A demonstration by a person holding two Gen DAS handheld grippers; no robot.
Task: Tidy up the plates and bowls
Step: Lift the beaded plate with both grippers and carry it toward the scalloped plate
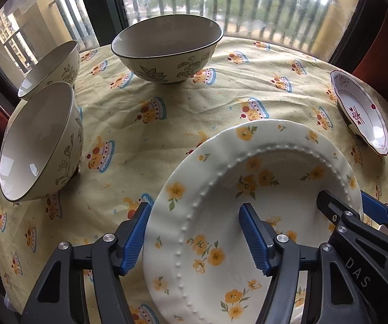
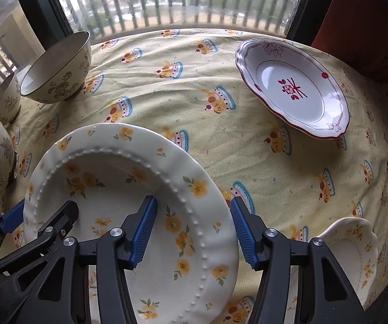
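Yellow-flower plate [image 1: 221, 216]: nearest thing, lying on the yellow tabletop [image 1: 166, 102]; both tools stand over it, one at each side.
Left gripper [image 1: 196, 232]: straddles the plate's left rim, about half open. One of its fingers [image 1: 137, 237] sits outside the edge, the other over the well. No pad is seen pressing, so nothing is held.
Right gripper [image 2: 194, 229]: straddles the plate's right rim likewise, about half open, one blue pad inside, one outside. No hold yet that I can see.
Small frilled dish [image 2: 353, 253]: just right of the plate, near the right tool.
Red-trimmed plate [image 2: 293, 89]: beyond the plate, to its right, well apart.
Near bowl [image 1: 40, 140]: left of the plate, close.
Other bowls: one [image 1: 50, 67] behind the near bowl, a larger one [image 1: 166, 51] beyond the plate by the window.
Risk: uneven closing could tip the plate, or a glazed rim could slip from a thin pinch.
Risk: a leftward swing might knock the near bowl; cloth wrinkles could snag the rim.
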